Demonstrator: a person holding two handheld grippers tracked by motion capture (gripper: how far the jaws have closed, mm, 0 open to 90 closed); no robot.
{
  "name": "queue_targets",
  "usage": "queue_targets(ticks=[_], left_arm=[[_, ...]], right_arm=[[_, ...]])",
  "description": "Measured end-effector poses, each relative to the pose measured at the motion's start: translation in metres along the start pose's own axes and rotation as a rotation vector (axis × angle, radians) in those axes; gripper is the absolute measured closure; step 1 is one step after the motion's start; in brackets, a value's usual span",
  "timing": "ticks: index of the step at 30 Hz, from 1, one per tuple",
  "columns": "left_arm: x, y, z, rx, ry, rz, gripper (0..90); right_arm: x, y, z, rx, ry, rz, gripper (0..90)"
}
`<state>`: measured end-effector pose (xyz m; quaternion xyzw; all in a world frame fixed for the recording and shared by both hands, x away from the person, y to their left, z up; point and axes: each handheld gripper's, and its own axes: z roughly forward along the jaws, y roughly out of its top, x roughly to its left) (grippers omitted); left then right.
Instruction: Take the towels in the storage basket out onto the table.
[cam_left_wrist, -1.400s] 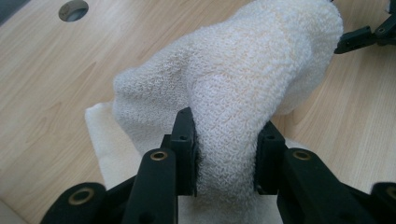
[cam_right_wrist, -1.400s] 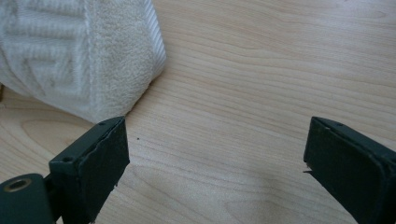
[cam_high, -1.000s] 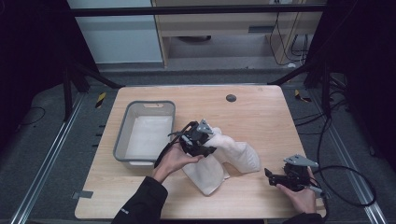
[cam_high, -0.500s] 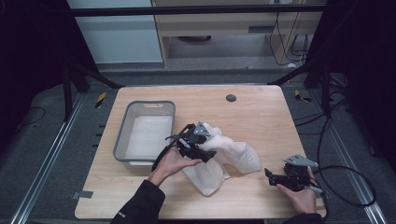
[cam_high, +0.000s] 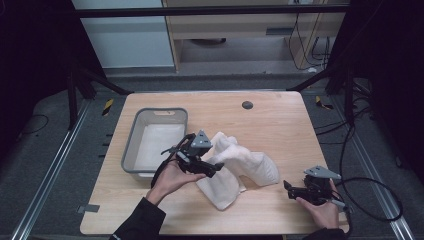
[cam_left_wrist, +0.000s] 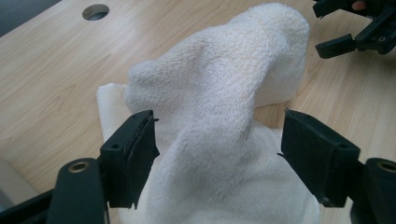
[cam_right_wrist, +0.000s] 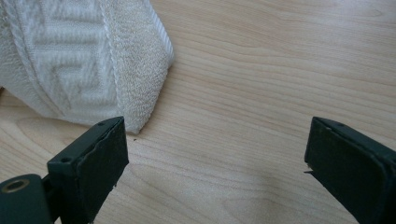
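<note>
Left claw (cam_left_wrist: 217, 161), jaws just opened wide around the towel (cam_left_wrist: 219, 107) hump, should close low on the fold; right claw (cam_right_wrist: 215, 163) waits open above the tabletop (cam_right_wrist: 261, 70)

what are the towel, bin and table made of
Towel: white terry cloth, probably cotton, with a looped nubby pile and a woven key-pattern border. Bin: looks like grey moulded plastic, matte with a smooth rounded rim. Table: pale wood or wood-look laminate with visible grain lines.
</note>
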<state>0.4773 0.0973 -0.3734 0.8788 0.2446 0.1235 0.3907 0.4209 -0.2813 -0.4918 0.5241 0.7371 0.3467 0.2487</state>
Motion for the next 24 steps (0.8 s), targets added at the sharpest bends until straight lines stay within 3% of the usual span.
queue_targets(ticks=[11,17,21,24], left_arm=[[0.009,-0.033,-0.033,-0.085,0.086,-0.102,23.3],[0.017,-0.06,-0.049,-0.151,0.161,-0.166,23.2],[0.024,-0.082,-0.062,-0.169,0.218,-0.215,23.2],[0.026,-0.091,-0.068,-0.183,0.237,-0.238,23.3]], right_arm=[[0.0,0.0,0.0,0.0,-0.004,0.001,5.7],[0.0,-0.001,0.0,0.001,-0.007,0.003,5.6],[0.0,-0.001,-0.001,0.001,-0.011,0.007,5.5],[0.0,-0.001,-0.001,0.001,-0.011,0.009,5.6]])
